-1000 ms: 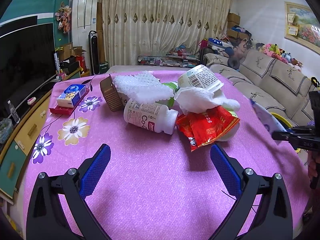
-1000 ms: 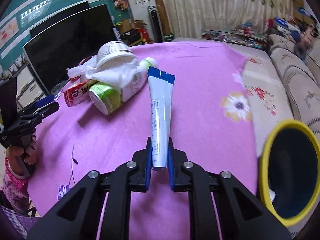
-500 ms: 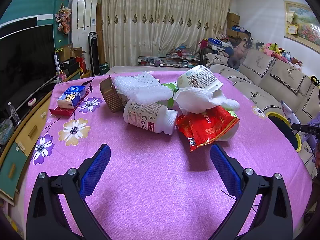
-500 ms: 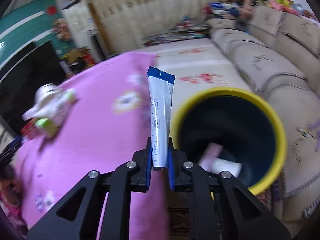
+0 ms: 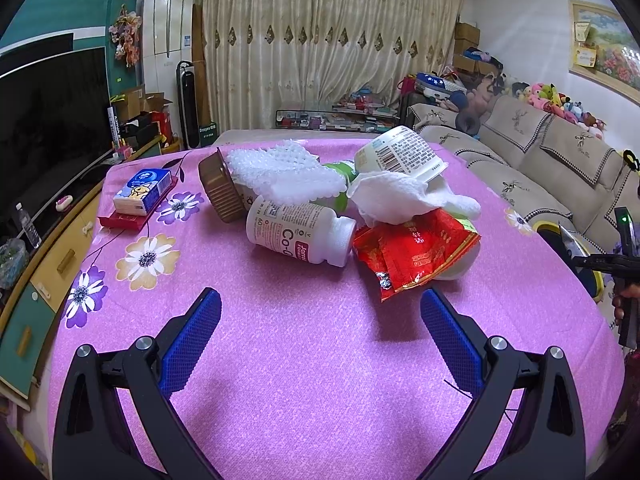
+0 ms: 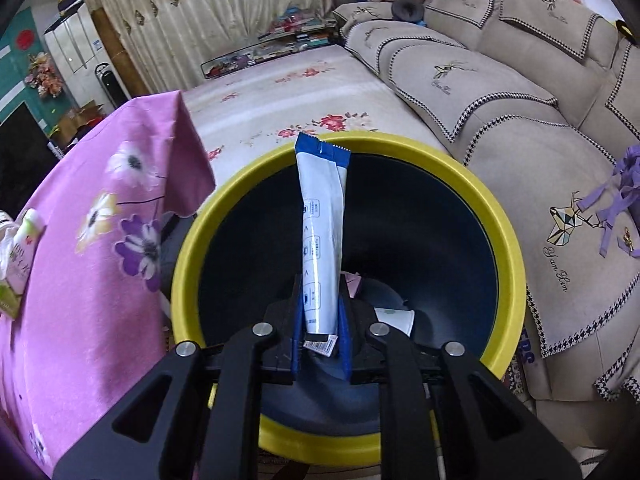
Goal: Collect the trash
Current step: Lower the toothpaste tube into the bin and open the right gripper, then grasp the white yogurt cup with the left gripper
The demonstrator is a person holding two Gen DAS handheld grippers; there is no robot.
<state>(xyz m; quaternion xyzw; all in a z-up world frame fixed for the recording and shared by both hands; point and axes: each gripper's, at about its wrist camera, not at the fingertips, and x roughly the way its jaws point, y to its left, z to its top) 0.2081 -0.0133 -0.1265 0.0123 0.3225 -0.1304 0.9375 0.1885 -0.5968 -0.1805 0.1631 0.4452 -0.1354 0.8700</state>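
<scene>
My right gripper (image 6: 322, 308) is shut on a white and blue tube-shaped packet (image 6: 322, 236) and holds it over the mouth of a yellow-rimmed dark bin (image 6: 500, 216) beside the table. A few pieces of trash lie at the bin's bottom (image 6: 394, 316). My left gripper (image 5: 320, 312) is open and empty above the pink tablecloth (image 5: 300, 360), short of a trash pile: a white pill bottle (image 5: 296, 234), a red snack wrapper (image 5: 416, 248), a white tissue (image 5: 400, 196), a paper cup (image 5: 400, 150), white foam netting (image 5: 280, 172) and a brown cup (image 5: 220, 184).
A blue and white box (image 5: 142, 192) lies on a red flat box (image 5: 124, 222) at the table's left. A beige sofa (image 6: 520, 100) stands right of the bin. A television (image 5: 40, 128) and a cabinet (image 5: 40, 272) are on the left.
My right gripper swung with the packet from above the table to the right and down, and now hangs over the bin. The left gripper has stayed still and open.
</scene>
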